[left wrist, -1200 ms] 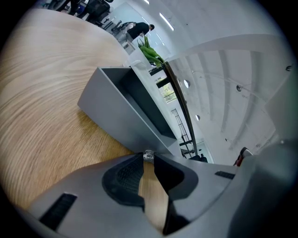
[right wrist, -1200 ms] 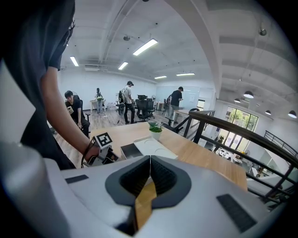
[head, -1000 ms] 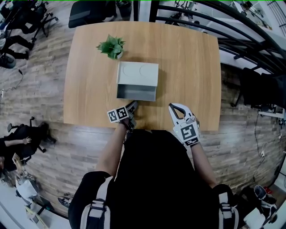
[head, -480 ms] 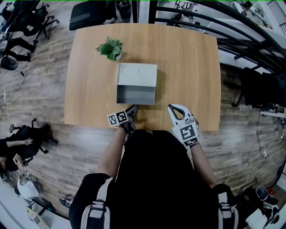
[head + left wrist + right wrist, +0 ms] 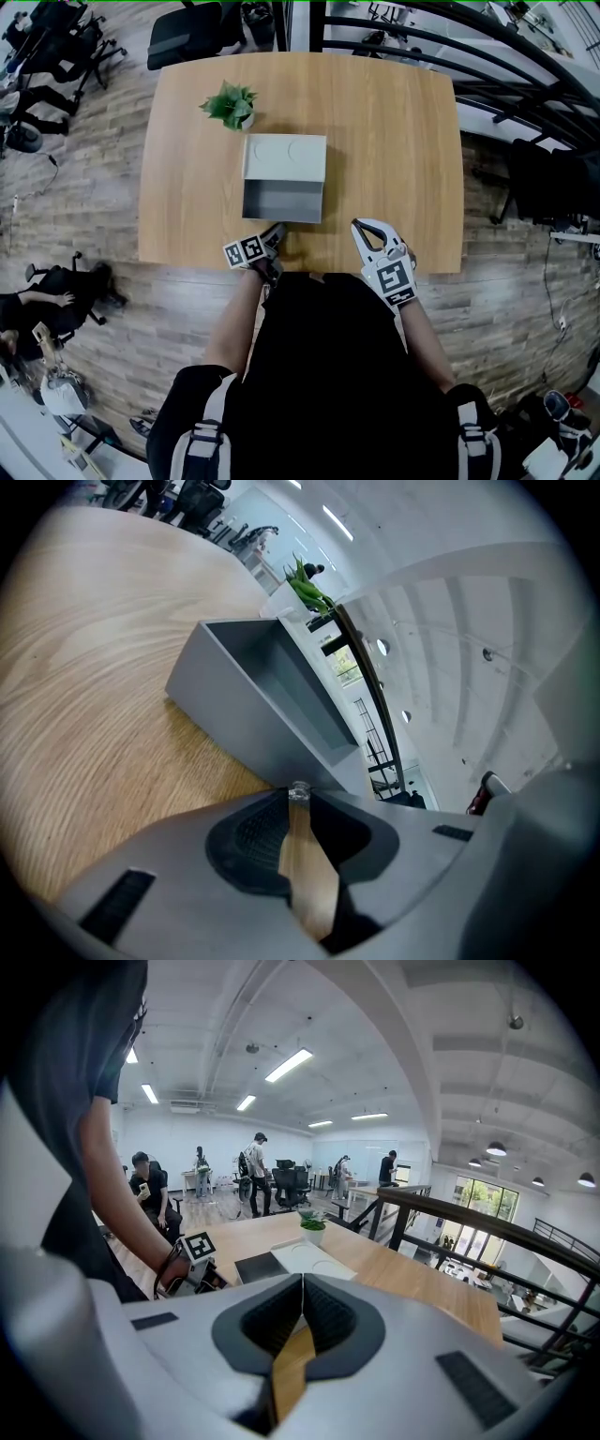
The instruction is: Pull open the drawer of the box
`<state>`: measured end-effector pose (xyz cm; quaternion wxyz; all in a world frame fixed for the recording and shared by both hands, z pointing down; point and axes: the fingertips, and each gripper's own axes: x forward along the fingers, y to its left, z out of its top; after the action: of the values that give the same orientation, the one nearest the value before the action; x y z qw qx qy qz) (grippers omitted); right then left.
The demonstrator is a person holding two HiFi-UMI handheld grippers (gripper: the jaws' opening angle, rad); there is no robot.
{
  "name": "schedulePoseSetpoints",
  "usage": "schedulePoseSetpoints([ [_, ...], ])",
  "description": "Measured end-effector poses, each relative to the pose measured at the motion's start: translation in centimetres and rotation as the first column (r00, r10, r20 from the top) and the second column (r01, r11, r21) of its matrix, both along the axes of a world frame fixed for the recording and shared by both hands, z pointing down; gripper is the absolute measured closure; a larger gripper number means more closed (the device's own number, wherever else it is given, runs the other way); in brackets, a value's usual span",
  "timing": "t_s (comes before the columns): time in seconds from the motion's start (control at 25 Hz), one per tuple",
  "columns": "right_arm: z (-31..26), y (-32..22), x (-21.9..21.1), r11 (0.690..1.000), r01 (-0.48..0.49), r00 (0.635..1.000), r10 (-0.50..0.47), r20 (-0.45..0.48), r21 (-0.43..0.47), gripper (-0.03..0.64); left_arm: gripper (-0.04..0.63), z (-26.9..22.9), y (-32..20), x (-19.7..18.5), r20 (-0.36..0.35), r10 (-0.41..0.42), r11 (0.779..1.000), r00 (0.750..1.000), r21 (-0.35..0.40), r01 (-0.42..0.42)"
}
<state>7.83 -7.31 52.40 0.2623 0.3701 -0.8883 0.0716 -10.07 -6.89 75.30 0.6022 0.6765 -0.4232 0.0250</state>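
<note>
Fingers [image 5: 246, 834] of the left gripper [image 5: 298, 797] are drawn in almost to touching, and their tips pinch a small pale knob [image 5: 298, 788] on the front of the drawer [image 5: 239, 724]. That grip looks chosen for the job: the knob is the only handhold on a smooth front, and the gripper lies low and roughly in line with the drawer's travel, so a pull runs straight towards the person. The right gripper [image 5: 302, 1279] has its jaws pressed together on nothing. It rests near the table's [image 5: 394, 141] front edge, well to the side of the box [image 5: 286, 154], probably parked out of the way because one hand is enough here. In the head view the box sits near the middle of the table, a little towards the person's side, with a potted plant [image 5: 232, 101] just beyond its far left corner. The box is pale grey-white, its flat top marked with two faint circles. The drawer stands drawn out on the near side, a darker grey open tray with thin upright walls and nothing visible inside. Judging by how much of the tray is exposed, the opening seems largely done.
</note>
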Motion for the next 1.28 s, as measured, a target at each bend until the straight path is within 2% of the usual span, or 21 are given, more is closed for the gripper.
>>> schedulePoseSetpoints([
  [0.28, 0.2, 1.2, 0.7, 1.000, 0.006, 1.000, -0.006, 0.005, -0.005, 0.592, 0.508, 0.1, 0.4, 0.0, 0.013, -0.013, 1.000, 1.000, -0.001, 0.013],
  [0.44, 0.0, 1.8, 0.9, 1.000, 0.021, 1.000, -0.021, 0.011, 0.003, 0.592, 0.531, 0.7, 2.6, 0.5, 0.028, -0.013, 1.000, 1.000, -0.022, 0.013],
  [0.6, -0.3, 2.2, 1.2, 0.999, 0.048, 0.999, -0.049, 0.017, 0.016, 0.592, 0.562, -0.4, 4.3, 0.4, 0.062, -0.039, 0.999, 0.997, 0.031, 0.037],
  [0.84, -0.8, 3.2, 1.3, 0.991, 0.124, 0.992, -0.125, 0.026, 0.040, 0.592, 0.572, -4.1, 5.6, 1.0, 0.153, -0.036, 0.987, 0.988, 0.163, 0.010],
  [0.96, -1.0, 3.9, 1.3, 0.983, 0.173, 0.984, -0.175, 0.030, 0.059, 0.592, 0.572, -6.4, 5.8, 1.6, 0.208, -0.049, 0.968, 0.977, 0.251, -0.005],
  [1.12, -1.1, 5.4, 1.9, 0.972, 0.227, 0.973, -0.229, 0.032, 0.069, 0.592, 0.572, -10.2, 7.2, 3.1, 0.268, -0.069, 0.931, 0.961, 0.364, -0.035],
  [1.28, -0.8, 6.2, 2.6, 0.962, 0.264, 0.963, -0.266, 0.034, 0.065, 0.592, 0.572, -14.7, 8.6, 3.9, 0.349, -0.117, 0.868, 0.930, 0.492, -0.075],
])
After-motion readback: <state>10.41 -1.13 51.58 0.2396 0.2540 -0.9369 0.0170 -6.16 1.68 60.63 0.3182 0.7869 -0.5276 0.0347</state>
